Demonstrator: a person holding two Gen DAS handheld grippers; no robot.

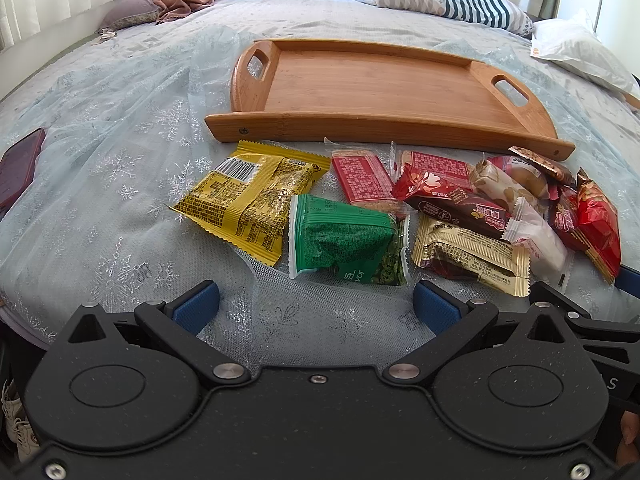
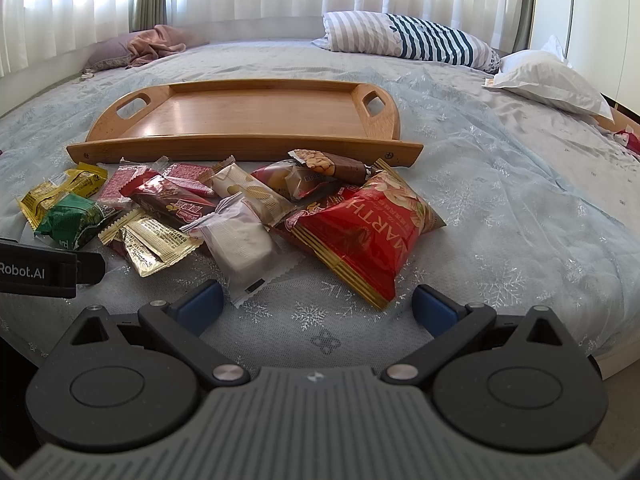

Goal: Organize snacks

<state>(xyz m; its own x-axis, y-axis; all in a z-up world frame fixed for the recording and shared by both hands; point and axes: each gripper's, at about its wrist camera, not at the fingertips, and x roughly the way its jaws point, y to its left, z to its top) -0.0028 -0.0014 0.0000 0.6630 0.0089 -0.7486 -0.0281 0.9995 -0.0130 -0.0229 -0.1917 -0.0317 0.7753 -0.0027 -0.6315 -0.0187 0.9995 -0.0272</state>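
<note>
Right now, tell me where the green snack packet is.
The green snack packet lies on the bedspread in front of the open left gripper, touching the yellow packet on its left, with the gold packet to its right.

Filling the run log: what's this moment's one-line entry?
left claw open | right claw open | snacks on bed | tray empty

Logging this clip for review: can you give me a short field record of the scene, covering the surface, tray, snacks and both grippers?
surface: bed with pale snowflake cover
tray: wooden tray, nothing in it, beyond the snacks
snacks: loose pile in front of the tray, none on it
leftmost snack: yellow packet
nearest left gripper: green packet
nearest right gripper: red bag, white packet
left gripper: open, holding nothing
right gripper: open, holding nothing
progress: not started
</note>
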